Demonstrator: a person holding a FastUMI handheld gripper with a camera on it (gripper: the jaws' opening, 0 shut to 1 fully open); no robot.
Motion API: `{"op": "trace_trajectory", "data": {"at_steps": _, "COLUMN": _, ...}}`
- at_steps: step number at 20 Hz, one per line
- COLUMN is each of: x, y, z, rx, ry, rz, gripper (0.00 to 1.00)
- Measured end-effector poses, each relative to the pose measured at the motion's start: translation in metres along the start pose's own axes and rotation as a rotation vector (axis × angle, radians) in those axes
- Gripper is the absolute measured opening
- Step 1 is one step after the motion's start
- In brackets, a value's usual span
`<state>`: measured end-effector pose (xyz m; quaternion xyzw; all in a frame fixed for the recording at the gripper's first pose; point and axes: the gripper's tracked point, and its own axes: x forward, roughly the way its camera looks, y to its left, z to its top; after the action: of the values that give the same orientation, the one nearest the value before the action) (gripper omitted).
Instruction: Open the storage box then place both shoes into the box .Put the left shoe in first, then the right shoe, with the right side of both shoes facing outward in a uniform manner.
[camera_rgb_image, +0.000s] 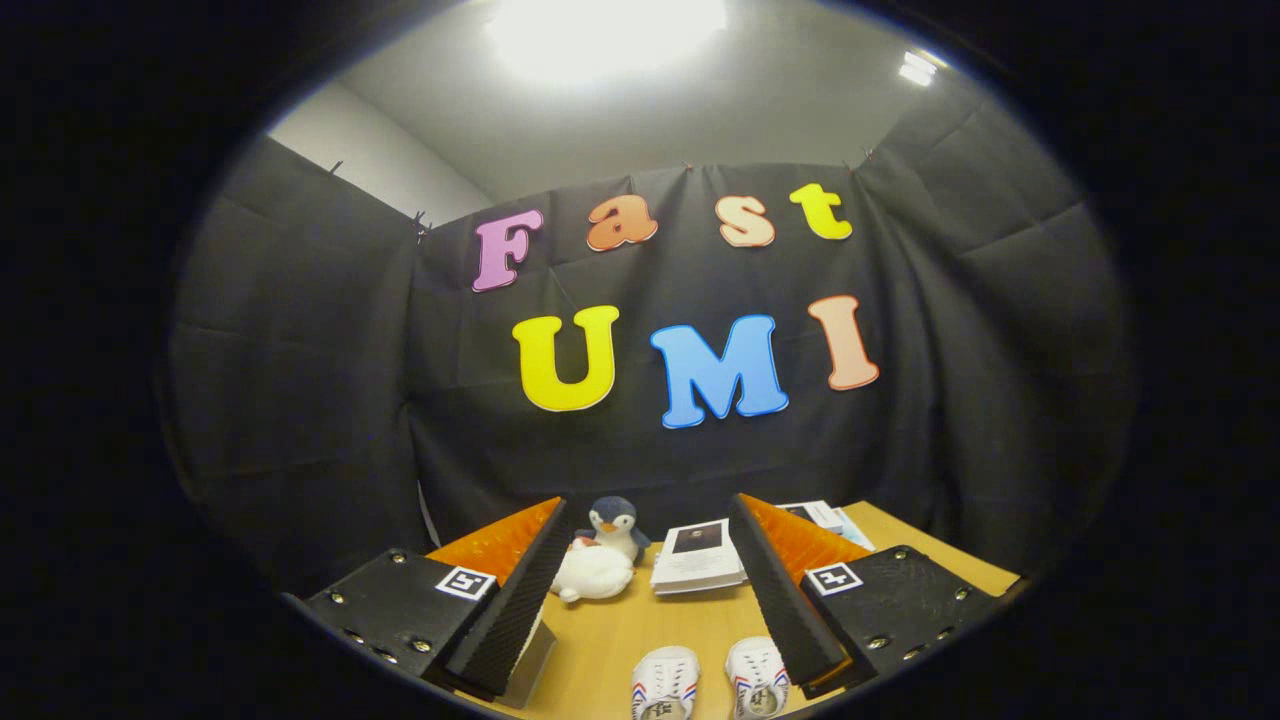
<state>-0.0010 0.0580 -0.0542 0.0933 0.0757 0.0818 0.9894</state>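
Tongs wide and empty above the shoes, storage box step not yet begun.

The tongs (650, 600) stand spread apart, holding nothing, over the wooden surface (610, 640). Low in the frame's centre lie the left shoe (665, 683) and right shoe (757, 680), side by side between the fingers, long axes running along the tongs' line. A grey corner (530, 668) under the left finger may be the box; I cannot tell.

Wooden table (620, 640), a plush penguin (613, 524) standing (upright) at its far side, a white plush toy (592, 574) lying just in front of and touching it, a stack of booklets (697, 558) beside them, more papers (820, 516) further back
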Motion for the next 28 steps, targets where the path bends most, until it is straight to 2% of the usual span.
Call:
{"op": "trace_trajectory", "data": {"at_steps": 10, "x": 0.006, "y": 0.033, "z": -0.081, "rx": 0.400, "ry": 0.251, "rz": 0.155, "gripper": 0.98}}
{"op": "trace_trajectory", "data": {"at_steps": 14, "x": 0.006, "y": 0.035, "z": -0.115, "rx": 0.575, "ry": 0.343, "rz": 0.160, "gripper": 0.98}}
{"op": "trace_trajectory", "data": {"at_steps": 18, "x": 0.004, "y": 0.048, "z": -0.139, "rx": 0.724, "ry": 0.422, "rz": 0.207, "gripper": 0.97}}
{"op": "trace_trajectory", "data": {"at_steps": 28, "x": -0.002, "y": 0.090, "z": -0.190, "rx": 0.906, "ry": 0.595, "rz": 0.296, "gripper": 0.97}}
